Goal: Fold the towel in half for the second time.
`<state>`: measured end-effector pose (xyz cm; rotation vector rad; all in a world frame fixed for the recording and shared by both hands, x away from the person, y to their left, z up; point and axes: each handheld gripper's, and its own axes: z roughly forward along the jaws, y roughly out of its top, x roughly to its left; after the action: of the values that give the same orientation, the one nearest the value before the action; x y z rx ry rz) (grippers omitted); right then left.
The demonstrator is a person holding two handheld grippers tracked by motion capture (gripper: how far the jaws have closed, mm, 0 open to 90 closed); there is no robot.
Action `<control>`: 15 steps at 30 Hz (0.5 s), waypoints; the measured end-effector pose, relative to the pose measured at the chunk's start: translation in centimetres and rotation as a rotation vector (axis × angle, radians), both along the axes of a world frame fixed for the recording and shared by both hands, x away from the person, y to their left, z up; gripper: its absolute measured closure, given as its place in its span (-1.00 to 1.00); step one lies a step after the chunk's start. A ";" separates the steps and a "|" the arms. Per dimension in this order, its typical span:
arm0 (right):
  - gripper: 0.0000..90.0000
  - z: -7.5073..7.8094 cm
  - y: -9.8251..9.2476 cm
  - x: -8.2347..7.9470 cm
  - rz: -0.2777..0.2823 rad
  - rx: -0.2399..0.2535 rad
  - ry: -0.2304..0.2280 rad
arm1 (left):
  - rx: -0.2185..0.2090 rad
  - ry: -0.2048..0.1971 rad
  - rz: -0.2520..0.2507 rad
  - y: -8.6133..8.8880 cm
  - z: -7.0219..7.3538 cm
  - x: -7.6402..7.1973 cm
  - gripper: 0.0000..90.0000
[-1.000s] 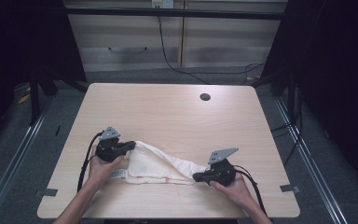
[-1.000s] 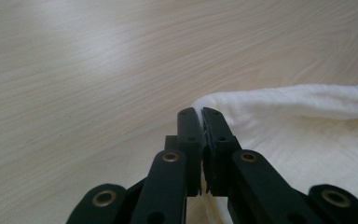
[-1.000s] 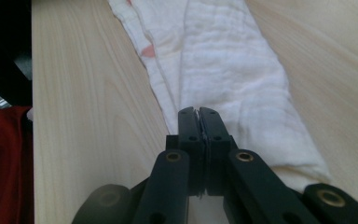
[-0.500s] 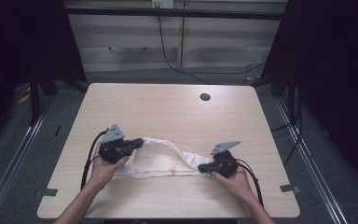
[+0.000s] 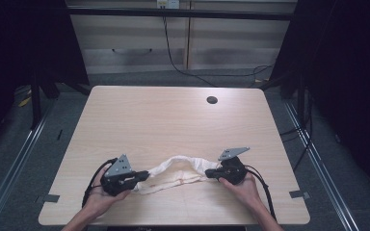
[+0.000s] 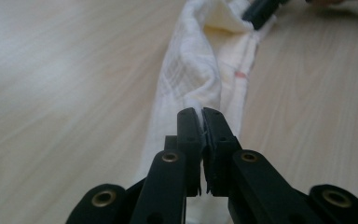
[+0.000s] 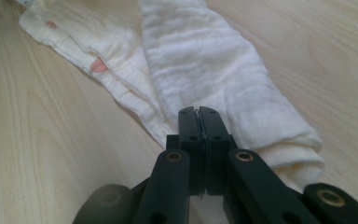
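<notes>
With my left gripper [image 5: 143, 176] at eight o'clock and right gripper [image 5: 212, 174] at four both clamped tight on the white cloth [image 5: 176, 172] bunched between them near the table's [image 5: 173, 115] front edge, any uneven pull could slip a thin pinched hem free.

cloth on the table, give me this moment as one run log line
white cloth: bunched, strung between grippers | left hand-held gripper: shut on cloth end | right hand-held gripper: shut on other end | table: wood

Lab (dark curtains [image 5: 351, 72]; bare table [image 5: 173, 120])
</notes>
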<state>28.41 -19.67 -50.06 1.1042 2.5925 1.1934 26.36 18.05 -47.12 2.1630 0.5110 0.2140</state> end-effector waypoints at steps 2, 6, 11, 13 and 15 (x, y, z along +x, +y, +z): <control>0.99 0.0 0.0 0.0 0.000 -0.001 -0.003 | 0.021 0.014 -0.026 -0.2 -0.6 -0.3 0.92; 0.99 0.0 0.0 -0.1 0.002 -0.004 -0.011 | 0.071 0.033 -0.033 -0.2 -1.7 -0.5 0.92; 0.99 0.2 -0.7 -0.5 -0.008 -0.024 -0.023 | 0.097 0.064 -0.018 0.3 -2.4 -0.2 0.92; 0.99 0.3 -1.3 -0.9 -0.019 -0.031 -0.020 | 0.088 0.074 -0.012 0.4 -2.6 0.0 0.92; 0.99 0.3 -2.0 -1.4 -0.043 -0.042 -0.028 | 0.090 0.068 0.003 0.3 -2.6 0.2 0.93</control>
<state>27.05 -21.64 -49.74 1.1215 2.5470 1.1324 26.52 18.34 -49.76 2.2638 0.5525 0.1677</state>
